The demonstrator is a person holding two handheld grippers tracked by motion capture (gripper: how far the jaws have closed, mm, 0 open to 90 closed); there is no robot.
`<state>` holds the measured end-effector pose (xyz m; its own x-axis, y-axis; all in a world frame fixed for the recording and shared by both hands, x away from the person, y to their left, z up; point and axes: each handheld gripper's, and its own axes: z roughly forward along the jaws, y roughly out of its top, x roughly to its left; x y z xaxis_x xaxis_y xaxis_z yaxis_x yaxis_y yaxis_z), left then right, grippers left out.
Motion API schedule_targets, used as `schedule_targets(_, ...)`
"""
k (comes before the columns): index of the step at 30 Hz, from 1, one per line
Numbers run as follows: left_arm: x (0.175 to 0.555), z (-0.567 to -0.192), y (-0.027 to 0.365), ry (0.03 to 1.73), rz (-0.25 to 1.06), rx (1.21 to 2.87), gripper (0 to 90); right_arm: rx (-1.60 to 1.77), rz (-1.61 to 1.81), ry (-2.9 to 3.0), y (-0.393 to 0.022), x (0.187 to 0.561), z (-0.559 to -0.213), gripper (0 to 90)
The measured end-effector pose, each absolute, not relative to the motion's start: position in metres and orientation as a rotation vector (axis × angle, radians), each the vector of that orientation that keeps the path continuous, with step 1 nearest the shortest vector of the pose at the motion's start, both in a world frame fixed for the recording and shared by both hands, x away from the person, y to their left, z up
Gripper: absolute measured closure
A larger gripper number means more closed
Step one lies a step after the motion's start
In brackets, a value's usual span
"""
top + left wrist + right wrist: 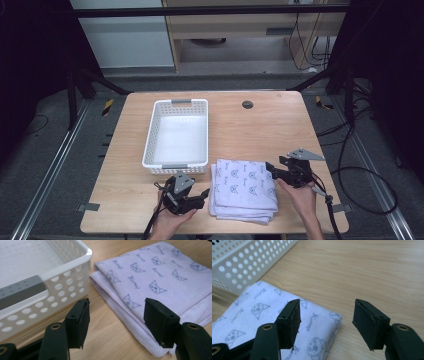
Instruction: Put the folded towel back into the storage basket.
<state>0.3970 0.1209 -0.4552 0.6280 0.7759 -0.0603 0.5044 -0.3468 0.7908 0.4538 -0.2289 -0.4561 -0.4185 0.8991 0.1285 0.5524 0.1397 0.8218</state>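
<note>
A folded lilac cloth [245,187] printed with cat faces lies on the wooden table near its front edge. My left gripper [204,196] sits just left of the cloth, jaws open and pointing at its left edge. In the left gripper view the open left gripper [116,302] frames the cloth's [155,272] near folded edge, with no pad pressing on it. My right gripper [270,168] is at the cloth's far right corner, also open. The right gripper [327,301] hangs over that corner of the cloth [262,312], apart from it.
An empty white perforated basket [150,145] with grey handles stands behind the cloth, left of centre; its wall [65,267] is close to the left gripper and shows as the basket [249,262] in the right gripper view. A round grey grommet [247,104] sits near the table's far edge. Cables trail on the floor at right.
</note>
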Motion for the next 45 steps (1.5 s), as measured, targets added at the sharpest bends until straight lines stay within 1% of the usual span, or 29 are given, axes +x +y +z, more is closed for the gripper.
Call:
schedule_targets(6, 0.401, -0.465, 0.103, 1.008, 0.380, 2.044, 36.8, 1.389, 1.148, 2.069, -0.224, 0.455, -0.466, 39.0)
schedule_targets(11, 0.404, -0.469, 0.091, 1.011, 0.384, 2.055, 36.5, 1.392, 1.127, 2.092, -0.222, 0.458, -0.472, 39.3)
schedule_targets(18, 0.408, -0.476, 0.086, 1.031, 0.366, 2.077, 36.0, 1.396, 1.105, 2.109, -0.221, 0.460, -0.476, 39.8)
schedule_targets(29, 0.410, -0.487, 0.074, 1.013, 0.359, 2.125, 35.5, 1.414, 1.061, 2.131, -0.219, 0.464, -0.482, 41.0)
schedule_targets(32, 0.410, -0.489, 0.073, 1.010, 0.368, 2.128, 35.5, 1.413, 1.050, 2.150, -0.217, 0.466, -0.486, 41.4)
schedule_targets(36, 0.413, -0.493, 0.075, 1.041, 0.330, 2.105, 33.8, 1.419, 1.044, 2.170, -0.216, 0.469, -0.490, 41.5)
schedule_targets(45, 0.414, -0.496, 0.074, 1.054, 0.331, 2.114, 31.9, 1.435, 1.036, 2.190, -0.215, 0.472, -0.492, 42.3)
